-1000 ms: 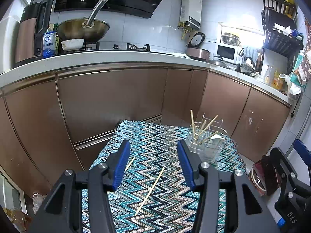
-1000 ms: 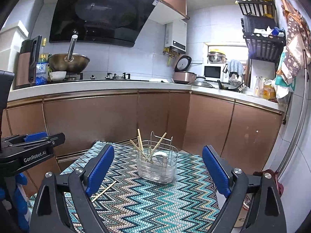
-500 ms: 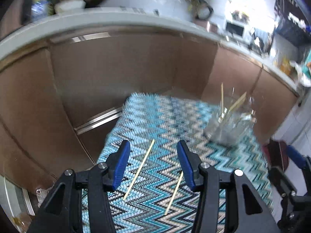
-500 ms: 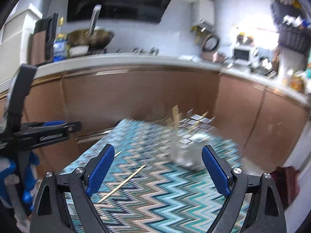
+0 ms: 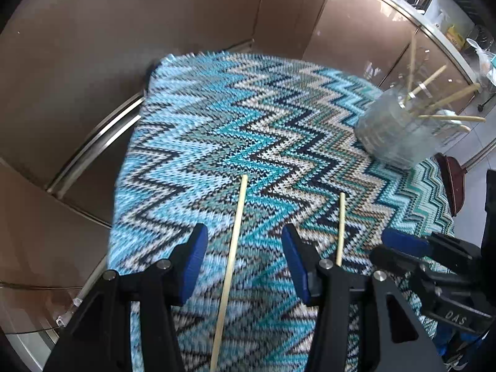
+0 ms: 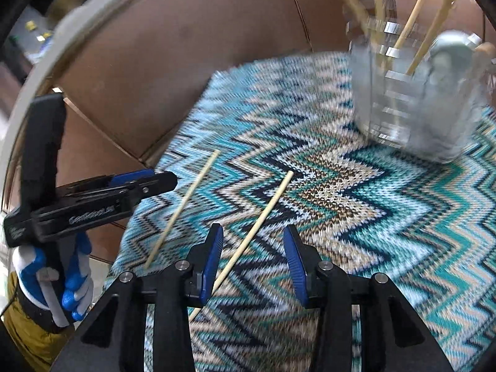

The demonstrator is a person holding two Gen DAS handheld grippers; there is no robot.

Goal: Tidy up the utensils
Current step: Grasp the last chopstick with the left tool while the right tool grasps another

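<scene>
Right wrist alone shows gloved hand, both hand-held grippers part-open, right's jaws just closing, each straddling chopstick, ungripped

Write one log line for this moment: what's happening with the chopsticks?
left hand-held gripper: open over left chopstick | right hand-held gripper: open, just closing over right chopstick | utensil holder: has chopsticks

A teal, blue, cream and black zigzag knitted cloth; pale wooden chopsticks; brown glossy cabinets; black hand-held gripper with blue pads.
</scene>
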